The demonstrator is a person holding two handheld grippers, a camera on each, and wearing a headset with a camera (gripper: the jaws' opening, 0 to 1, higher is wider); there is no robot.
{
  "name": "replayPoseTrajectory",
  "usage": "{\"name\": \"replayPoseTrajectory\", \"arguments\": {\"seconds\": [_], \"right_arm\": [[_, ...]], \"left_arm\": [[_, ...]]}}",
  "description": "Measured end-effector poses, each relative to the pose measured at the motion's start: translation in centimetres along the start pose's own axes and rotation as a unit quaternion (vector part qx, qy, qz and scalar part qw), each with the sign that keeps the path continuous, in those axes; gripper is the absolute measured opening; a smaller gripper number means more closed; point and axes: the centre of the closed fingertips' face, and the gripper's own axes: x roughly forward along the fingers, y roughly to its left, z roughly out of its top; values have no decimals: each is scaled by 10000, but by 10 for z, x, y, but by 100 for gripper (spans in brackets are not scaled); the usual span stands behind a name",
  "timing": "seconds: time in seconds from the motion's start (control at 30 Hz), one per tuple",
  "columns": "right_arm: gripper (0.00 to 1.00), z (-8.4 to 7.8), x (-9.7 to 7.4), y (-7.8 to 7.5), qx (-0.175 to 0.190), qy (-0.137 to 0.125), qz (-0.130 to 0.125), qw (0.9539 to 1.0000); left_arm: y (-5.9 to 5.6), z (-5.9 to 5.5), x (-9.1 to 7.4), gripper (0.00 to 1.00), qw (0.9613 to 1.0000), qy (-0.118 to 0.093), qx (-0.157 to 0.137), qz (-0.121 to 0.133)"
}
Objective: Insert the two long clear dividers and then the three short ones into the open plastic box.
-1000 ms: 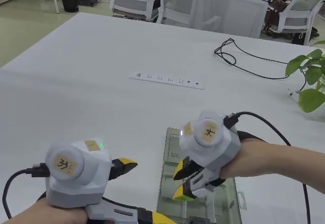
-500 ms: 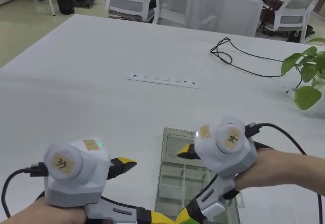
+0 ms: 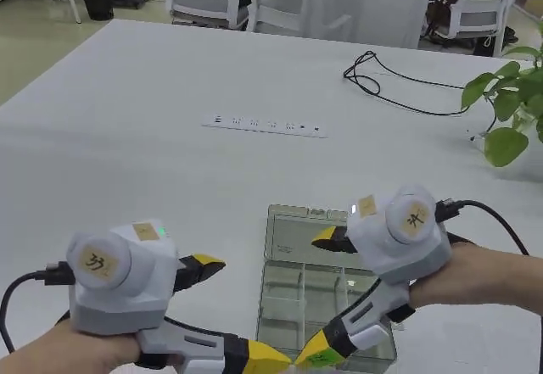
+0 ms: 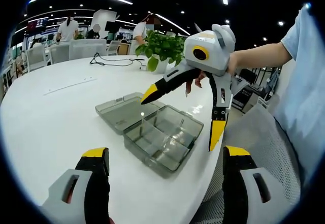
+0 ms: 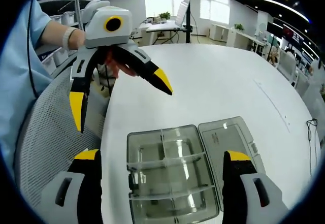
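Observation:
The open smoky-clear plastic box [image 3: 299,291] lies on the white table near its front edge, lid [image 3: 288,234] flat behind it. Clear dividers stand inside it and split it into compartments, seen from above in the right gripper view as box [image 5: 170,176]. My right gripper [image 3: 321,298] hovers over the box, open wide, with nothing between its fingers. My left gripper [image 3: 237,309] is to the left of the box, also open and holding nothing. In the left gripper view the box [image 4: 162,135] sits ahead of my left gripper [image 4: 165,155]. The right gripper [image 4: 180,115] hangs above the box's right side.
A white power strip [image 3: 265,125] lies mid-table. A black cable [image 3: 399,81] curls at the far right, beside a green plant [image 3: 509,111]. Office chairs [image 3: 365,9] line the far edge. The table's near edge runs close to the box [image 4: 203,173].
My right gripper has drawn back to the right from over the box and its jaws have spread wide. The left gripper has barely moved. The head camera has tilted down.

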Motion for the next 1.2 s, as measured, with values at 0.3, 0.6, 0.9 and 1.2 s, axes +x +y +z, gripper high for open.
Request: {"name": "replayPoseTrajectory", "arguments": {"seconds": [0.3,0.6,0.9,1.2], "right_arm": [[100,-20,-24,-7,256,-35,-194,9995],[100,-51,-52,-14,504,54,-466,9976],[98,-84,-80,-24,709,243,-716,9946],[96,-124,-103,-27,832,655,-786,9913]], "left_arm": [[0,0,2,95,10000,25,-1,-6],[-4,-2,4,95,10000,74,14,-38],[-1,-1,4,95,10000,57,49,33],[0,1,4,94,9999,55,101,38]]}}
